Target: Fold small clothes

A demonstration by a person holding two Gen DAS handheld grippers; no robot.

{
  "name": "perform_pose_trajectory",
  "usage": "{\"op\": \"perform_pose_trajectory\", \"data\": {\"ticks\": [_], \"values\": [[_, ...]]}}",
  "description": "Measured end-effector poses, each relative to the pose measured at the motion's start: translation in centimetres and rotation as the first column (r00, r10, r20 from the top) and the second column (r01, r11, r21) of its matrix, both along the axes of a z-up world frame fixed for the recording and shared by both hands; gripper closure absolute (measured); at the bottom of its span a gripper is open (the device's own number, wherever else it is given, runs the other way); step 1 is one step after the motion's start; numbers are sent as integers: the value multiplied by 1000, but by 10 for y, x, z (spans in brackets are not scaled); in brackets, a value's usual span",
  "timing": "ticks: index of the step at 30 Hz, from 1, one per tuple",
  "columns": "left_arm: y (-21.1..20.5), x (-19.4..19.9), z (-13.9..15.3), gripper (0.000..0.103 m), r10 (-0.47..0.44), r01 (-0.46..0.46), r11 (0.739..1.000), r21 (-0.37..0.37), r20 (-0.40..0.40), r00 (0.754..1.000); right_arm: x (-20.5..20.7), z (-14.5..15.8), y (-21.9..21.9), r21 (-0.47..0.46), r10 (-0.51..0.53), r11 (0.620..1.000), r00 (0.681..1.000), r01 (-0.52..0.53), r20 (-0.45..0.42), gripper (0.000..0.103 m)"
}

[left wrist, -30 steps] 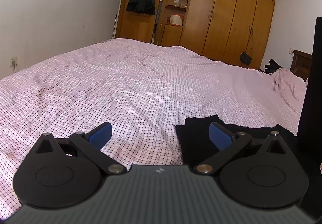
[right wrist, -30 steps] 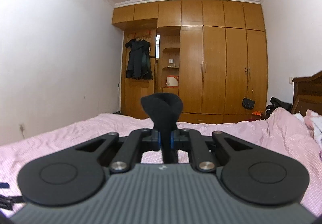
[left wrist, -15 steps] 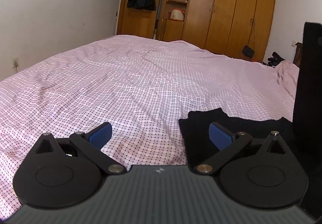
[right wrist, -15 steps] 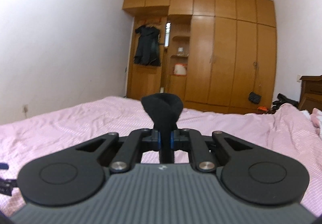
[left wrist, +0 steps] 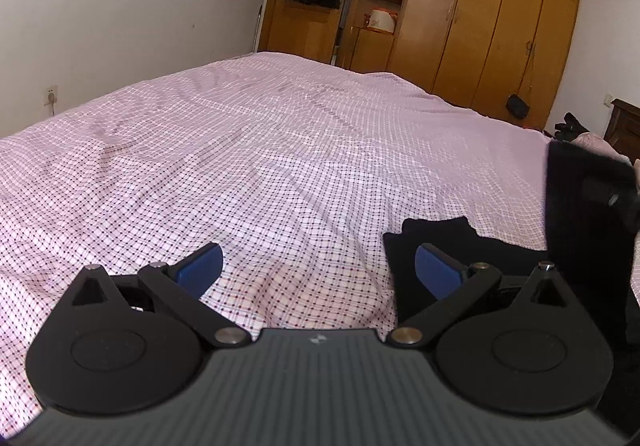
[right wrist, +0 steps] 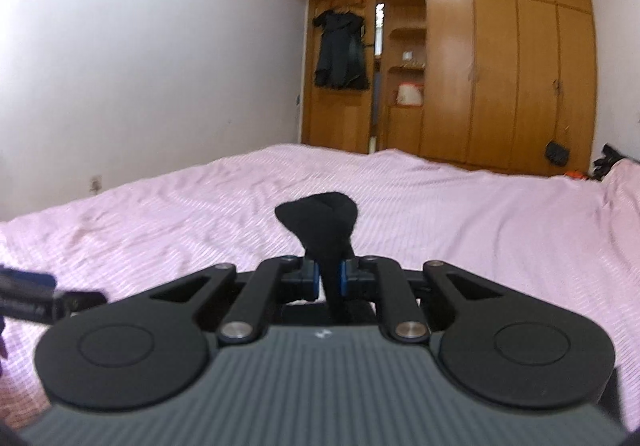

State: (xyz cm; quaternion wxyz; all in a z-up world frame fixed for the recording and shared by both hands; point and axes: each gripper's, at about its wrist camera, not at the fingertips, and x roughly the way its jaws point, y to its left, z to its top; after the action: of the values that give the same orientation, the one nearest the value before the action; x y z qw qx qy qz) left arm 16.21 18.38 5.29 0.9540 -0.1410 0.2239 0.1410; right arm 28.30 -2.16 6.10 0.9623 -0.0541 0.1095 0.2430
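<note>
A small black garment (left wrist: 436,242) lies on the pink checked bed (left wrist: 280,149), partly under my left gripper's right finger. My left gripper (left wrist: 318,266) hovers low over the bed, open, with nothing between its blue pads (left wrist: 200,266). One end of the garment hangs as a dark strip (left wrist: 584,213) at the right edge of the left wrist view. My right gripper (right wrist: 329,280) is shut on that end, and a black bunch of cloth (right wrist: 320,221) sticks out past its fingertips. Part of the left gripper (right wrist: 36,296) shows at the left edge of the right wrist view.
A wooden wardrobe (right wrist: 480,65) fills the far wall, with a dark coat (right wrist: 340,49) hung on it. A white wall (left wrist: 120,5) runs along the bed's left side. Rumpled pink bedding (left wrist: 588,139) and a dark headboard (left wrist: 624,125) lie at the far right.
My right gripper came down toward the bed with the cloth held in it, so the hanging black strip sits lower. The left gripper stayed in place and tilted down slightly.
</note>
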Motion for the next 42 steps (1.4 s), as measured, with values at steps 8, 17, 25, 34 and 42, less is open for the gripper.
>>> {"op": "perform_pose_trajectory", "data": {"ticks": [8,17,25,34,42], "values": [[1,0,0,0,7,-7,1000,-5,-7,1000,-18,-46,44,-122,52,991,996,-60,-70,89],[1,0,-1,0,-3,3,1000,-15,-2,1000,-22,-49,27,90,197,979,954,-181,-225,12],[-10,3,-5,0,-65,65,998,-18,-21,998,-24,-31,-23,163,122,983,965,-85,-233,12],[-39,-17,-16,0,-208,207,977,-52,-28,978,-65,-38,-142,246,15,968,969,47,-245,12],[-54,-75,-32,0,-340,330,928,-172,-33,940,-119,-75,-272,269,-34,950,911,157,-412,12]]}}
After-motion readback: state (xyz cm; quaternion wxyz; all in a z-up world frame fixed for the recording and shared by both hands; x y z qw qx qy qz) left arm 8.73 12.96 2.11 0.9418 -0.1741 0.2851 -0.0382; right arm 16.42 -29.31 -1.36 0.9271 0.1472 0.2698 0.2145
